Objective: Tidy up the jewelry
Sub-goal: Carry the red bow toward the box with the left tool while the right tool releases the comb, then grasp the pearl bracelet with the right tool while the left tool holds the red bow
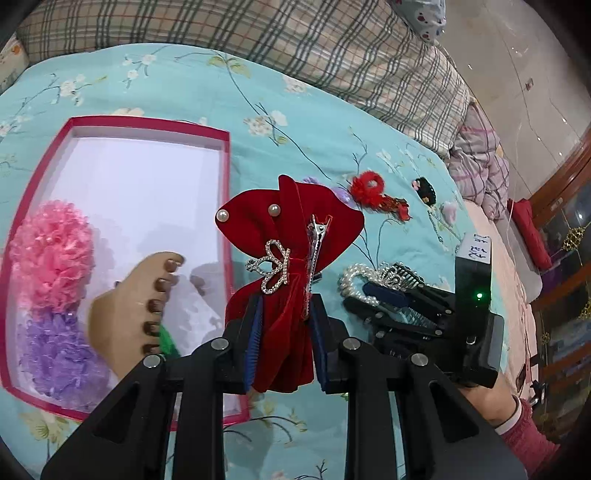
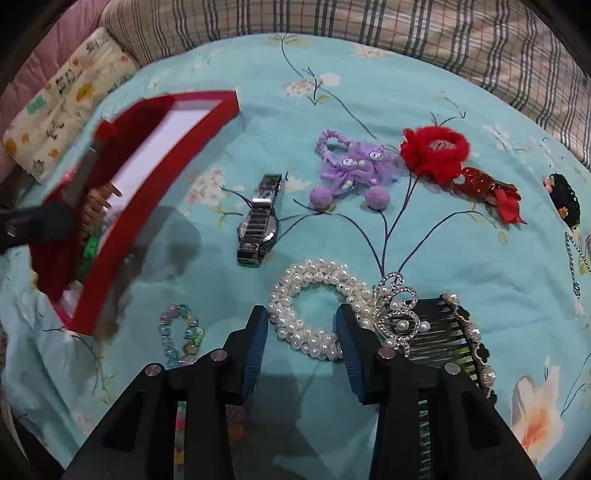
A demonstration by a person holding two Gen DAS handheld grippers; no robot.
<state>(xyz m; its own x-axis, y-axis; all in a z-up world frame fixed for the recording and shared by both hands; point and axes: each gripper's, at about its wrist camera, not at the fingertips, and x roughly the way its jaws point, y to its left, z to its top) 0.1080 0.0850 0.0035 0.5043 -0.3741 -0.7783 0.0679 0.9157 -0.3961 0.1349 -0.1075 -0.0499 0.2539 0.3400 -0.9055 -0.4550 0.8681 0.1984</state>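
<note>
My left gripper (image 1: 286, 306) is shut on a red velvet bow hair clip (image 1: 291, 229) with pearls and a rhinestone crown, held above the right edge of the red-rimmed white box (image 1: 227, 147). The box holds a pink pompom (image 1: 51, 254), a purple pompom (image 1: 62, 354), a tan hair comb (image 1: 129, 310) and something green. My right gripper (image 2: 301, 325) is open, its fingers either side of a white pearl scrunchie (image 2: 314, 295) on the bedspread. The box also shows blurred in the right wrist view (image 2: 147, 192).
On the blue floral bedspread lie a watch (image 2: 260, 218), a purple hair tie (image 2: 351, 166), a red fuzzy scrunchie (image 2: 436, 147), a red fish clip (image 2: 491, 188), a black comb with rhinestones (image 2: 439, 332), a bead bracelet (image 2: 181, 332) and a black clip (image 2: 565, 199). A plaid pillow (image 2: 369, 22) lies behind.
</note>
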